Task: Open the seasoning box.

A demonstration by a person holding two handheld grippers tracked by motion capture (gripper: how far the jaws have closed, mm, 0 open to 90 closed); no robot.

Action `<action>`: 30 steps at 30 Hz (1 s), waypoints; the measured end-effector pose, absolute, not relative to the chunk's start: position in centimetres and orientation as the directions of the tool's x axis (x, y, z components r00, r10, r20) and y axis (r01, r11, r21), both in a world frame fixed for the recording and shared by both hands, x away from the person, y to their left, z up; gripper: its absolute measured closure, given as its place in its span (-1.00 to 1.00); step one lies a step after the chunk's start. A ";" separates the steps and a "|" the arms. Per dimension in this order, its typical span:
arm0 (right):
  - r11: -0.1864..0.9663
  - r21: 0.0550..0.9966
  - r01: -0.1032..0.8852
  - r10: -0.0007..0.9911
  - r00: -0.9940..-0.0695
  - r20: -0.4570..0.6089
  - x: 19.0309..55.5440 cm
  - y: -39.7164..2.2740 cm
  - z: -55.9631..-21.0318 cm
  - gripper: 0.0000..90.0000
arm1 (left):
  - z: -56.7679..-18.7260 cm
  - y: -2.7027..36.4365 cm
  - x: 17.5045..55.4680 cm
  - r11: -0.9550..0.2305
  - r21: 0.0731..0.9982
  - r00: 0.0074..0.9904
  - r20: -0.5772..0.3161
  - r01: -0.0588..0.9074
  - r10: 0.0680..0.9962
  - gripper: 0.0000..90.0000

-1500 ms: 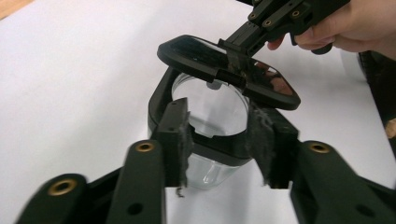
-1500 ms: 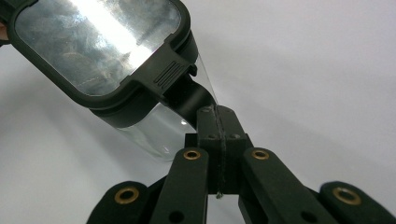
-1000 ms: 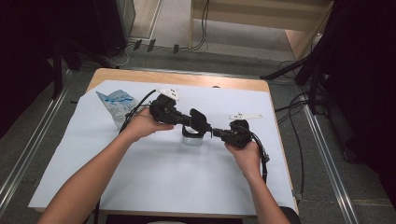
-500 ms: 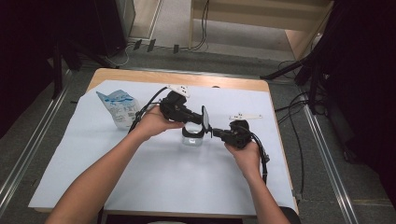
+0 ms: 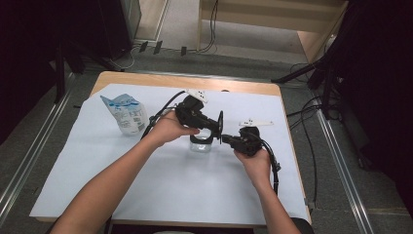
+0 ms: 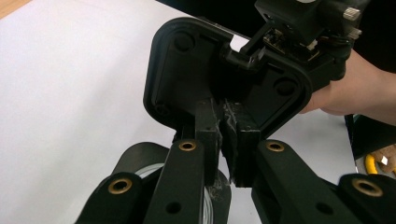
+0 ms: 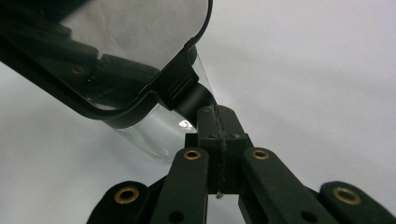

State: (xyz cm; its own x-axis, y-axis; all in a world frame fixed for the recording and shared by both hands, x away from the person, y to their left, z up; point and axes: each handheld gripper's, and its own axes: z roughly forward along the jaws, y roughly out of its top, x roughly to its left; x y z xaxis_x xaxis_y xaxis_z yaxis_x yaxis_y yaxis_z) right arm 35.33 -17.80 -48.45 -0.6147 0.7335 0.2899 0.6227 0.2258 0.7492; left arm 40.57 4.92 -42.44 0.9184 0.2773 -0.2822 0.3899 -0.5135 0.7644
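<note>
Lid (image 5: 220,127) is the thing both grippers are fussing with: it's black-framed with a clear panel, standing on edge just above a clear container (image 5: 200,143) mid-table on the white sheet (image 5: 160,195). Going left to right, a blue-and-white pouch (image 5: 125,113) stands well off to the left. Next, the left gripper (image 6: 227,140) has its jaws pinched tight on the lid's rim, and the right gripper (image 7: 218,122) is clamped on the lid's clear plastic edge, jaws nearly touching.

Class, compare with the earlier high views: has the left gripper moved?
Yes. The left gripper has swung right and slightly toward the person, farther from the blue-and-white pouch, which stays put.
</note>
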 end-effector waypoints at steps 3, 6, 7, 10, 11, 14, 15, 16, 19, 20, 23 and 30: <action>0.226 0.750 0.622 0.734 -0.615 0.289 35.3 -17.8 -48.5 1.00 | -42.5 4.7 40.6 -0.512 0.765 0.918 -0.284 0.391 0.277 0.90; 0.221 0.750 0.623 0.735 -0.612 0.291 35.3 -17.8 -48.5 1.00 | -42.7 4.5 40.7 -0.512 0.760 0.914 -0.291 0.400 0.283 0.90; 0.220 0.750 0.624 0.736 -0.611 0.292 35.3 -17.8 -48.5 1.00 | -42.8 4.5 40.7 -0.510 0.761 0.914 -0.293 0.401 0.281 0.90; 0.219 0.750 0.624 0.737 -0.610 0.292 35.3 -17.7 -48.5 1.00 | -42.9 4.3 40.7 -0.511 0.760 0.913 -0.294 0.402 0.282 0.90; 0.219 0.750 0.624 0.738 -0.609 0.291 35.2 -17.7 -48.5 1.00 | -42.9 4.3 40.8 -0.510 0.760 0.913 -0.297 0.403 0.279 0.90; 0.219 0.750 0.624 0.740 -0.607 0.289 35.2 -17.7 -48.5 1.00 | -43.0 4.2 40.8 -0.507 0.763 0.913 -0.296 0.402 0.280 0.90; 0.218 0.751 0.624 0.741 -0.607 0.289 35.2 -17.7 -48.5 1.00 | -43.0 4.2 40.7 -0.507 0.763 0.914 -0.293 0.400 0.279 0.89; 0.217 0.751 0.624 0.741 -0.606 0.289 35.2 -17.7 -48.5 1.00 | -42.9 4.3 40.7 -0.509 0.763 0.915 -0.291 0.399 0.280 0.89; 0.217 0.755 0.618 0.741 -0.608 0.285 35.2 -17.7 -48.5 1.00 | -42.9 4.4 40.7 -0.527 0.752 0.916 -0.282 0.396 0.286 0.87; 0.221 0.756 0.616 0.740 -0.611 0.281 35.1 -17.7 -48.5 1.00 | -42.9 4.5 40.6 -0.528 0.752 0.916 -0.282 0.395 0.285 0.85; 0.241 0.759 0.605 0.738 -0.622 0.261 35.1 -17.8 -48.5 1.00 | -42.6 5.2 40.6 -0.520 0.758 0.916 -0.279 0.394 0.289 0.83; 0.217 0.770 0.600 0.737 -0.618 0.273 34.6 -18.9 -48.4 0.77 | -41.8 7.6 40.4 -0.480 0.774 0.905 -0.290 0.412 0.310 0.65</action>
